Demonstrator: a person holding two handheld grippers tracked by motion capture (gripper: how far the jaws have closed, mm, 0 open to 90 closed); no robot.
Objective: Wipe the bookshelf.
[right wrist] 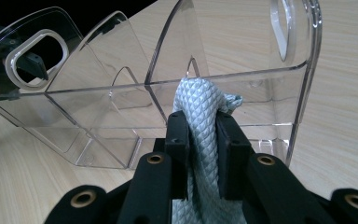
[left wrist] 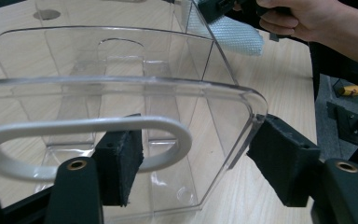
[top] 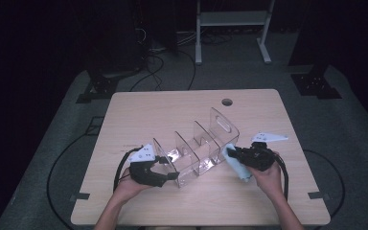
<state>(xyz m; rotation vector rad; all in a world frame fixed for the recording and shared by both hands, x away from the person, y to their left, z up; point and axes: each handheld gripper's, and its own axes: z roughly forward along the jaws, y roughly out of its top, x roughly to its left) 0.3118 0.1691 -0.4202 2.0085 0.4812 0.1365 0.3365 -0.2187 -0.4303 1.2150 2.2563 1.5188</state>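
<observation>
A clear plastic rack [top: 199, 148] with several upright dividers lies on the wooden bench [top: 139, 110], running diagonally from the near left to the far right between the two hands. The left tool [top: 168, 173] sits at the rack's near-left end panel; in the left gripper view [left wrist: 193, 165] its two padded jaws stand apart on either side of that panel, one pad behind the white-edged handle slot and the other just off the panel's rounded corner edge, so the grip is slack and the pads do not press the plastic. The right tool [top: 230, 154] is closed on a pale blue-grey cloth [top: 237, 166] with a diamond weave; in the right gripper view [right wrist: 201, 135] the cloth [right wrist: 200, 116] is pinched tightly between the pads, its bunched top pressed against the outer face of the rack's long side wall [right wrist: 223, 88], beside the end panel with the second handle slot. In the high view the cloth hangs below the right tool and lies on the bench just beside the rack's side. The person's right hand [top: 266, 175] holds that tool close to the rack; the left hand [top: 127, 184] holds the other low at the near-left end.
</observation>
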